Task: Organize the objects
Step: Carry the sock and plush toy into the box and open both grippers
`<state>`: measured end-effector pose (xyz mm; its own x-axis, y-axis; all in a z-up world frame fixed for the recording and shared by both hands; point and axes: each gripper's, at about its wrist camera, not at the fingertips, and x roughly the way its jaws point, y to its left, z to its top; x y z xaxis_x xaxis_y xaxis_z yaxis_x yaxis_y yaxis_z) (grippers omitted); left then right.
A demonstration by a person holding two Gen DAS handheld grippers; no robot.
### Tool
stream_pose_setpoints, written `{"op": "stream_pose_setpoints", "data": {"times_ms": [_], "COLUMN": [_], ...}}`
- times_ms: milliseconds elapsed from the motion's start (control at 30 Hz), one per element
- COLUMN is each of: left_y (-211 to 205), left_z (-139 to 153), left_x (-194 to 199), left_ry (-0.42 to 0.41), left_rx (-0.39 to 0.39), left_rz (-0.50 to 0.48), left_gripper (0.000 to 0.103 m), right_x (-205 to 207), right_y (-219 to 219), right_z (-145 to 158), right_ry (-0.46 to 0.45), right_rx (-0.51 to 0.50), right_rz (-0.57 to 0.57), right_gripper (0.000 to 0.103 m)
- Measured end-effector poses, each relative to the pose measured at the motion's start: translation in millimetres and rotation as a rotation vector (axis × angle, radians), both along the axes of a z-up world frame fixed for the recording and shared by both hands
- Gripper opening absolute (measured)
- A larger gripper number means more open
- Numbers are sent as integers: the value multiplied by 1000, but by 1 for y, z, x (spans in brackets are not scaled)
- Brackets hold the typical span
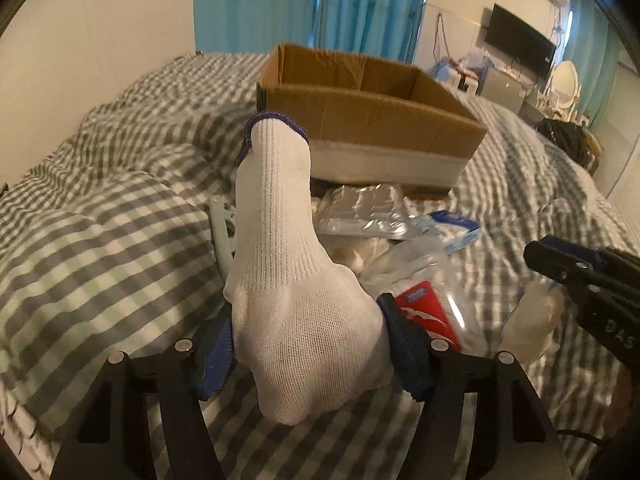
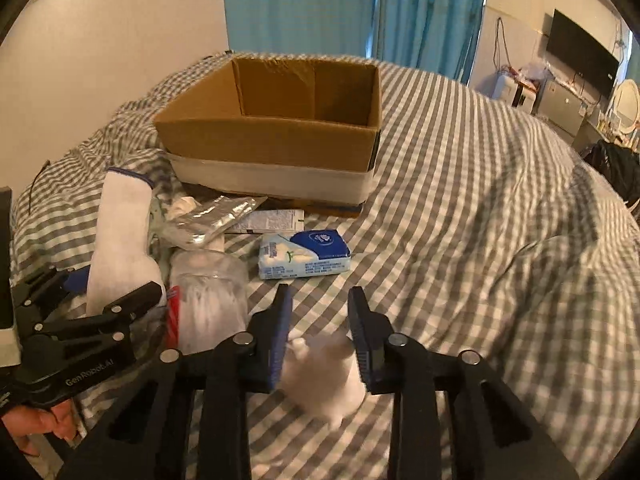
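Observation:
My left gripper (image 1: 308, 356) is shut on a white knit glove (image 1: 292, 280) with a blue cuff, held upright above the bed; the glove also shows in the right wrist view (image 2: 120, 248). My right gripper (image 2: 320, 320) has its jaws around a white fluffy item (image 2: 324, 376) lying on the bedding; I cannot tell whether it grips it. An open cardboard box (image 2: 276, 136) stands on the bed beyond; its inside looks bare. It shows in the left wrist view too (image 1: 372, 116).
A loose pile lies before the box: a blue-white tissue pack (image 2: 304, 256), a clear jar of cotton swabs (image 2: 210, 296), a foil packet (image 2: 216, 216), a red packet (image 1: 428, 312). Checked grey-white bedding (image 2: 460, 220) is rumpled. A dresser and TV (image 2: 580, 56) stand far right.

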<state>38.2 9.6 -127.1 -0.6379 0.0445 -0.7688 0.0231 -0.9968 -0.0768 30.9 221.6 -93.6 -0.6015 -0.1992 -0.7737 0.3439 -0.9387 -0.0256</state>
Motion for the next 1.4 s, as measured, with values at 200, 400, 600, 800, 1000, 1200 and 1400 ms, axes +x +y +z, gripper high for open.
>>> {"op": "stream_pose_setpoints", "data": {"times_ms": [200,400,600,800,1000,1200,1400], "left_y": [-7,-7,-8,-7,-8,-3,4], "left_z": [7,8,0,7,16,21,18], "left_x": [10,18,17,20,21,17,15], "left_ry": [13,18,-9,19,33,47,41], "left_rx": [4,-13,-3,4,6,-10,-8], "left_rz": [22,29,28,26,35,30,20], "left_gripper": [67,67,67,67,67,67,67], "right_x": [10,13,25,32,36,35,45], "right_y": [8,15,15,15,17,24,44], "right_z": [-5,-31,-67,-59,-31,-17,-18], "right_ry": [-26,-107,-197,-175,-96,-81,-120], "right_rx": [-25,-40,3,-15,-57,-46,-27], "right_rz": [-7,-32,-31,1,7,-16,-66], "right_gripper": [12,60,65,44,7,9,76]}}
